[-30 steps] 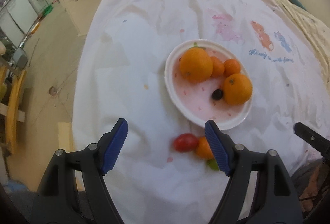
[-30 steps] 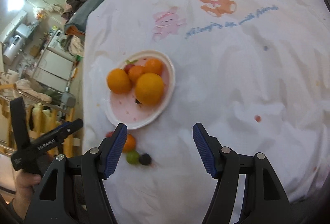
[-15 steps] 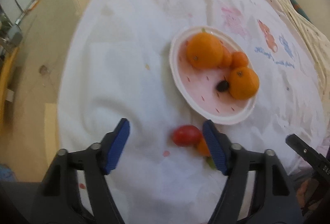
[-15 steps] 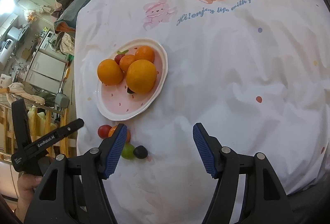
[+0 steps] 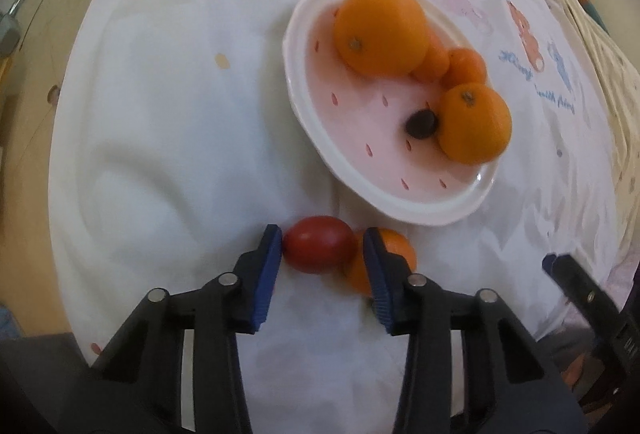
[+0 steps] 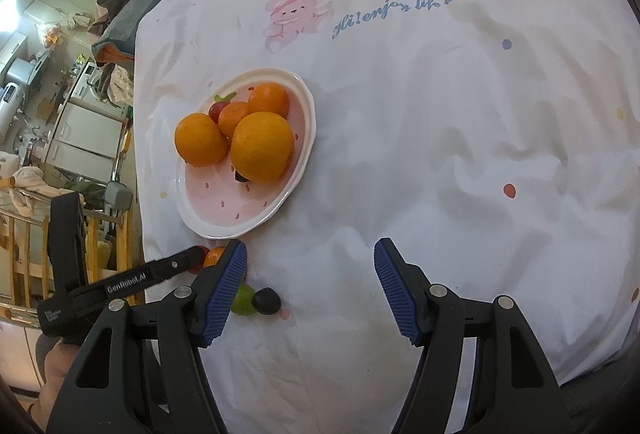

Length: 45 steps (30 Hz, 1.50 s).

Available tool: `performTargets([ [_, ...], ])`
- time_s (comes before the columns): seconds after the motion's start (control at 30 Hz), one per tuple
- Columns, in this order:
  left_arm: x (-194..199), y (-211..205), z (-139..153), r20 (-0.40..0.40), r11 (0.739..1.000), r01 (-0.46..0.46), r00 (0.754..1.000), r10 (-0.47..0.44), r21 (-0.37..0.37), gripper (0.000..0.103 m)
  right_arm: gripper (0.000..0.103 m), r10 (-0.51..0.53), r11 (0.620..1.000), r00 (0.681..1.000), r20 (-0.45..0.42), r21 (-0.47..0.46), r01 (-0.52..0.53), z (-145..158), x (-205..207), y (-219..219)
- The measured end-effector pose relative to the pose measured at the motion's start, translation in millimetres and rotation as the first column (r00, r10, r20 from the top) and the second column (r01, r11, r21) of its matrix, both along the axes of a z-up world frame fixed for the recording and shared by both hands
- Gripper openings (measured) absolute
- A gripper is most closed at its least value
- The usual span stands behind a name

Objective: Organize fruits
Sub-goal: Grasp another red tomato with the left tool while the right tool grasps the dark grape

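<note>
Left gripper fingers have just been closing around a red tomato beside the plate; right gripper hangs released. Next: lift tomato onto plate.

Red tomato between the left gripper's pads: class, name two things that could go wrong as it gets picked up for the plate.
1. The left gripper has just been closing on the red tomato; smooth and rounded, it might squirt out or bruise.
2. The small orange fruit sits right against the tomato, partly behind the right-hand pad, so it may get nudged across the white cloth, short of the plate.
</note>
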<state>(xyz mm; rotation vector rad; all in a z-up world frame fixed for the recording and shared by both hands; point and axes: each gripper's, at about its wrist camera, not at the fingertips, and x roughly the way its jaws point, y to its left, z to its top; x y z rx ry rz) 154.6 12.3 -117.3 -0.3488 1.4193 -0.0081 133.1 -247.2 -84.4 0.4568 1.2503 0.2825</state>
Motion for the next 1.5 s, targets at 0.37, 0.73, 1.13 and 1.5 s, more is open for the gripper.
performTargets([
  [0.37,-5.8,9.1,16.4,0.054,1.000,-0.003,0.999,0.002,0.018,0.032,0.069,0.016,1.000,1.000,-0.001,-0.024,-0.016,0.5,0.5,3.0],
  [0.73,-21.4,14.9,70.9,0.233,0.997,-0.003,0.972,-0.017,0.083,0.032,0.054,0.120,0.989,0.988,-0.096,0.104,-0.110,-11.3,-6.6,26.4],
  [1.13,-19.3,21.1,79.9,0.231,0.999,-0.022,0.973,0.029,-0.033,0.032,0.035,-0.018,0.973,0.953,-0.303,0.216,0.087,-68.7,-20.7,39.1],
  [1.5,-22.1,19.4,87.6,0.242,0.997,-0.012,0.970,0.031,-0.082,0.032,0.030,-0.268,0.896,0.888,-0.374,0.243,0.373,-86.2,-31.8,29.6],
])
